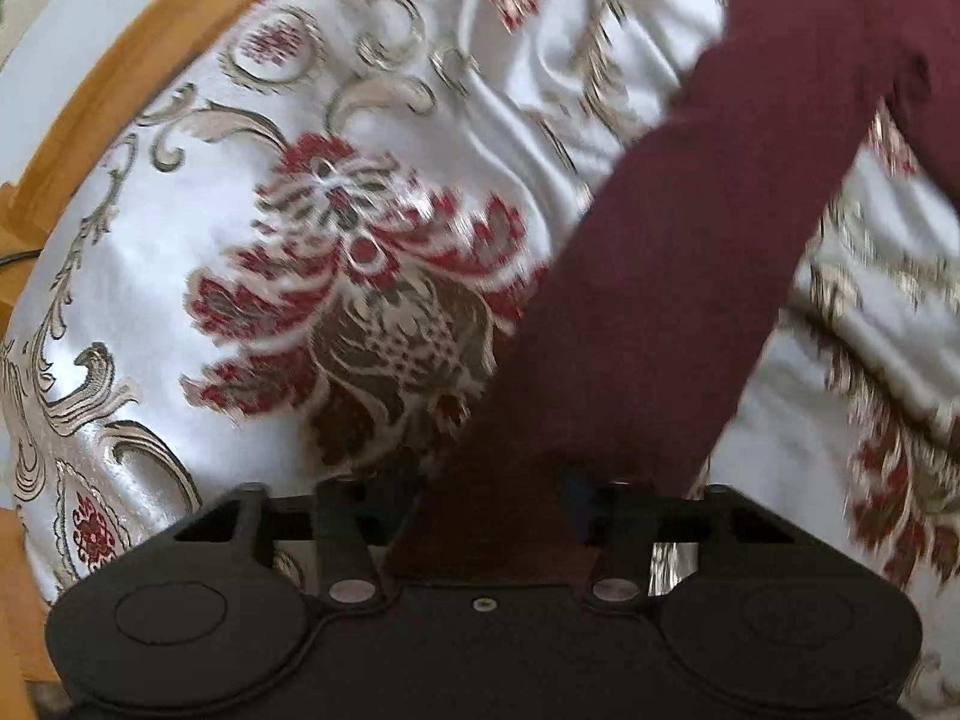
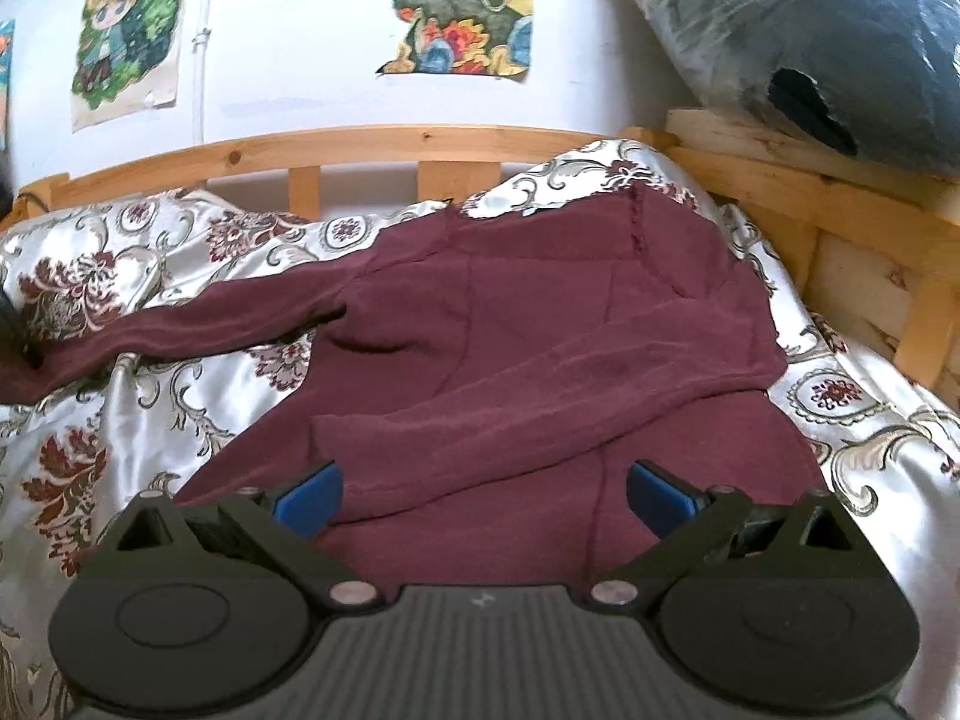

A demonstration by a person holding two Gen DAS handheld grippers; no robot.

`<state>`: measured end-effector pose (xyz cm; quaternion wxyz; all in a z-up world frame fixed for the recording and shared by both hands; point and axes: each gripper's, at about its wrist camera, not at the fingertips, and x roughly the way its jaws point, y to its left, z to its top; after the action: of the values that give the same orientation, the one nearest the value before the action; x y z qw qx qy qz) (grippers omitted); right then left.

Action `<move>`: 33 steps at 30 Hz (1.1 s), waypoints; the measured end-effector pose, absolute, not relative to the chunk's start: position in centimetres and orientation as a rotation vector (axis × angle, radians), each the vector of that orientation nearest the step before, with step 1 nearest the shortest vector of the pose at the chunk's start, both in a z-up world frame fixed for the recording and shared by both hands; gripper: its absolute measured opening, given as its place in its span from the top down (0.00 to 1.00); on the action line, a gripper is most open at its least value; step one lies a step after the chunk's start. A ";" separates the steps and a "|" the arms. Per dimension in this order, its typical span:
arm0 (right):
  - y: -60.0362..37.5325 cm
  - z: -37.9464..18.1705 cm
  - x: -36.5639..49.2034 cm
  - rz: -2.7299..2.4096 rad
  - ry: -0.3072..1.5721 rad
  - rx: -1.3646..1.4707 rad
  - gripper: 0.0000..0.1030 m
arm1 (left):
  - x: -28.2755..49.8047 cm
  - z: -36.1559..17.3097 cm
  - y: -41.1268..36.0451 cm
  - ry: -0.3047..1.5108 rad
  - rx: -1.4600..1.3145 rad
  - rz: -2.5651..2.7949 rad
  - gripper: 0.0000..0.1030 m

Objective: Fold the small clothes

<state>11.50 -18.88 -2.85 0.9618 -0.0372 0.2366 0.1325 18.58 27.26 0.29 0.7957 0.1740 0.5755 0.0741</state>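
Note:
A maroon long-sleeved top [image 2: 540, 324] lies spread on a patterned satin bedspread [image 2: 90, 276]. One sleeve [image 2: 456, 438] is folded across its body. The other sleeve [image 2: 198, 324] stretches out to the left edge of the right wrist view, lifted a little off the bed. In the left wrist view that sleeve [image 1: 690, 276] runs from the top right down into my left gripper [image 1: 486, 504], whose black fingers [image 1: 360, 510] close on the cuff end. My right gripper [image 2: 483, 498] hovers over the top's lower part, its blue pads [image 2: 309, 501] wide apart and holding nothing.
A wooden bed rail [image 2: 360, 144] runs along the far side and a wooden frame [image 2: 840, 222] stands at the right. The same rail [image 1: 120, 84] curves past on the left in the left wrist view. A dark plastic-wrapped bundle [image 2: 840, 42] sits on the right frame. Posters [image 2: 456, 6] hang on the wall.

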 end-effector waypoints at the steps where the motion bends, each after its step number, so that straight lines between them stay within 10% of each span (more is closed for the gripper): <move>1: -19.0 -2.8 11.5 0.267 0.478 -0.070 0.00 | 18.5 0.1 27.0 1.249 0.388 0.158 0.66; 3: -19.2 -2.8 11.4 0.265 0.474 -0.065 0.00 | 18.4 0.0 26.9 1.260 0.395 0.167 0.94; 5: -19.3 -2.7 11.3 0.268 0.468 -0.067 0.00 | 18.2 0.6 27.0 1.248 0.350 0.192 0.97; 21: -19.6 -1.9 10.4 0.395 0.456 -0.010 0.00 | 15.7 16.1 10.5 0.833 0.195 -0.251 0.98; 33: -19.9 -2.0 7.9 0.509 0.424 -0.126 0.00 | 19.1 12.2 -5.4 0.780 0.215 -0.592 0.98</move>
<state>7.95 -19.85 -1.95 0.9438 -0.0620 0.2079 0.2495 19.07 -5.44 12.21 0.8769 0.1031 0.3738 -0.2840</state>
